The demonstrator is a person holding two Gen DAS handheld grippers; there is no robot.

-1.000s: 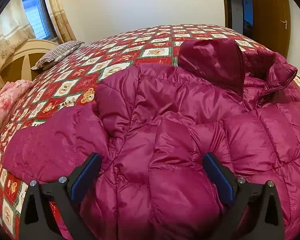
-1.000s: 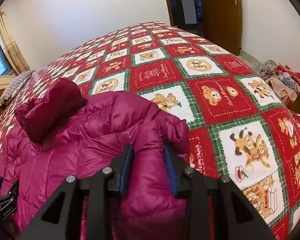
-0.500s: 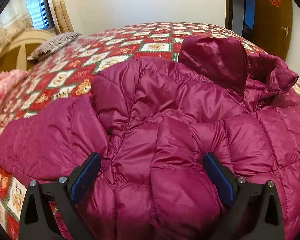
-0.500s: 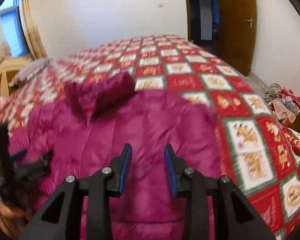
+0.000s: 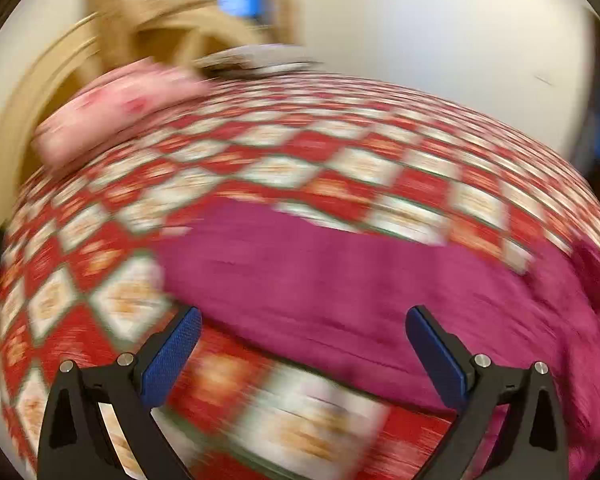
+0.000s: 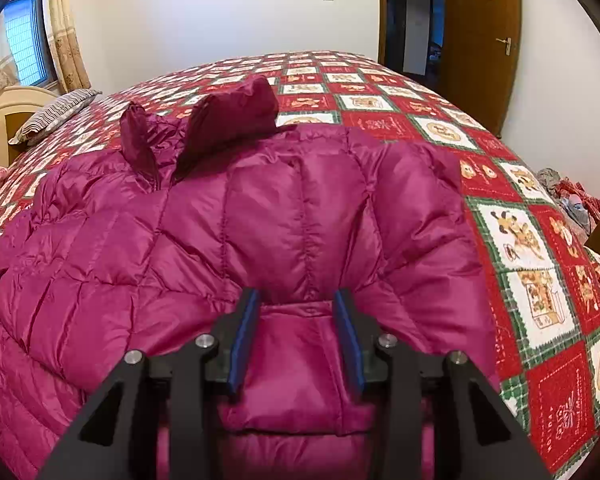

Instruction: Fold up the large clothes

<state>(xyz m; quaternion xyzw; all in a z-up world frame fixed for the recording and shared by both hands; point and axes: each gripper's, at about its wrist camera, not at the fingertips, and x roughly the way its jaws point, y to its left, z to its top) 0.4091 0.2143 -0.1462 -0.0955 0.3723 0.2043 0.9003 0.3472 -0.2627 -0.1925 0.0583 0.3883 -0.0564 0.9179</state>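
Jacket [image 6: 228,240], magenta quilted down, lies spread on the bed over a red-and-white patchwork quilt [image 6: 532,240]. Hood [image 6: 236,116] points toward the far side of the bed. One sleeve is folded in across the body, its cuff end lying nearest the camera.

Right gripper [image 6: 296,300]: jaws partly apart and opening. The folded sleeve's cuff sits between the blue pads [image 6: 244,336]; fabric fills the gap and touches both, but whether the pads press on it I cannot tell.

Left gripper [image 5: 302,320]: jaws spread wide, nothing between them. View heavily motion-blurred. It hangs over the quilt, at the near edge of a flat magenta stretch of the jacket [image 5: 340,280], not touching it as far as the blur allows.

Surroundings: striped pillow [image 6: 56,114] at the head of the bed by a pale wooden headboard [image 6: 4,116]; pink bedding [image 5: 116,112] near it; curtained window [image 6: 24,40]; brown door [image 6: 484,40] on the far right; a heap of clothes [image 6: 572,196] on the floor beside the bed.
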